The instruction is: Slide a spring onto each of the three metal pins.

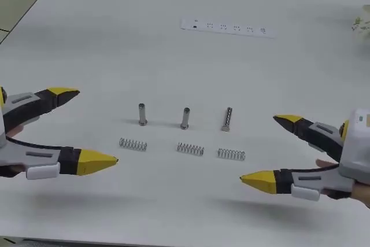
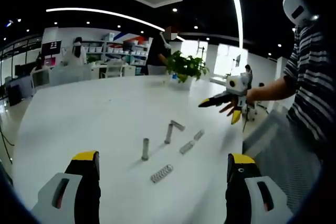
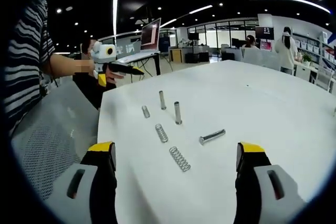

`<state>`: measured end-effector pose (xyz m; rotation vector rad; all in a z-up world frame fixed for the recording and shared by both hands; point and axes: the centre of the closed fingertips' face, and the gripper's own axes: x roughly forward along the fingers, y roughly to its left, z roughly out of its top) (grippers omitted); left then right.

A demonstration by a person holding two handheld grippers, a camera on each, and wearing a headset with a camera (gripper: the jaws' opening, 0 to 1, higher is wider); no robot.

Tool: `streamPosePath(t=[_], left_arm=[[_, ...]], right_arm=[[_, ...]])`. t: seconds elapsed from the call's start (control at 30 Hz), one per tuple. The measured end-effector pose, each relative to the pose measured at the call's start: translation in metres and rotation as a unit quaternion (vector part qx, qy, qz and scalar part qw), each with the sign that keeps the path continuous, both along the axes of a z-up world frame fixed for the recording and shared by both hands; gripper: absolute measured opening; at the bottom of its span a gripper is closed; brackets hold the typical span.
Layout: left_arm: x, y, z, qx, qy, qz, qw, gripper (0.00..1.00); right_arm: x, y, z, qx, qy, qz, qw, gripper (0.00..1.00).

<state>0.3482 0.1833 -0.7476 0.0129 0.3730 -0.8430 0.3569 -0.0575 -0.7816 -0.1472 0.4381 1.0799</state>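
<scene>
White surface (image 1: 81, 33) carrying two rows of parts: the pins behind, the springs in front, nearer the person. The left pin (image 1: 142, 114) and the middle pin (image 1: 185, 118) stand upright. The right pin (image 1: 227, 119) lies on its side, as the right gripper view shows most plainly. The left spring (image 1: 133, 144), middle spring (image 1: 190, 149) and right spring (image 1: 231, 154) lie flat, each just in front of its pin and apart from it.

The left tool (image 1: 87, 125) hovers above the surface to the left of both rows, its yellow-tipped jaws spread wide and holding nothing. The right tool (image 1: 269, 150) mirrors it on the right, also spread and empty. A power strip (image 1: 225, 27) lies well beyond the pins.

Progress, judged from this layout: no spring sits on any pin, so all three placements remain. Each spring has to be picked up and threaded over a shaft. The lying right pin will probably need to be stood up or held before it can take its spring.
</scene>
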Motion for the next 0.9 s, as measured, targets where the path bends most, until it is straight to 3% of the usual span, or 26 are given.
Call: streamPosePath(t=[0.67,0.9], left_arm=[[0.000,0.003,-0.002,0.000,0.004,0.005,1.0000,0.99],[-0.003,0.003,-0.005,0.000,0.007,0.005,1.0000,0.99]], right_arm=[[0.003,0.000,-0.004,-0.003,0.021,-0.005,0.9998,0.93],[0.012,0.003,0.001,0.006,0.034,-0.020,0.9992,0.88]])
